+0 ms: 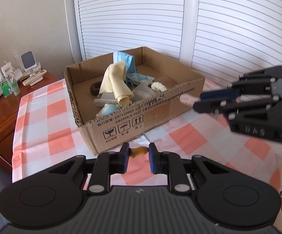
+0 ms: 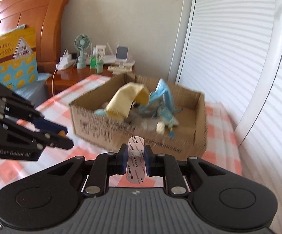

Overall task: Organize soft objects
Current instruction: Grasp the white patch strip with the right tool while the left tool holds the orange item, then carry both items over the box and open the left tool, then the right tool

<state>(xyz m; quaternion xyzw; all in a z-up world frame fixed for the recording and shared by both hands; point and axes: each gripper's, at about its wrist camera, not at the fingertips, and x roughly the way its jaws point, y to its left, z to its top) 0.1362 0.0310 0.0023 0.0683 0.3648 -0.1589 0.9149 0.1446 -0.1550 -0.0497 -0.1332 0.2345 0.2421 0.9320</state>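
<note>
In front of the open brown cardboard box [image 2: 141, 120], small soft items are being carried.
A pink-printed adhesive strip [image 2: 136, 161], long axis upright, is being pinched by the right gripper [image 2: 135, 155]; a tan soft piece [image 1: 139, 152] is being pinched by the left gripper [image 1: 139, 159]; the box is lying just ahead.

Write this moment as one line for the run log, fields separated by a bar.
left gripper: shut on tan soft item | right gripper: shut on adhesive bandage | cardboard box: ahead, holds cloths | phase: carrying
</note>
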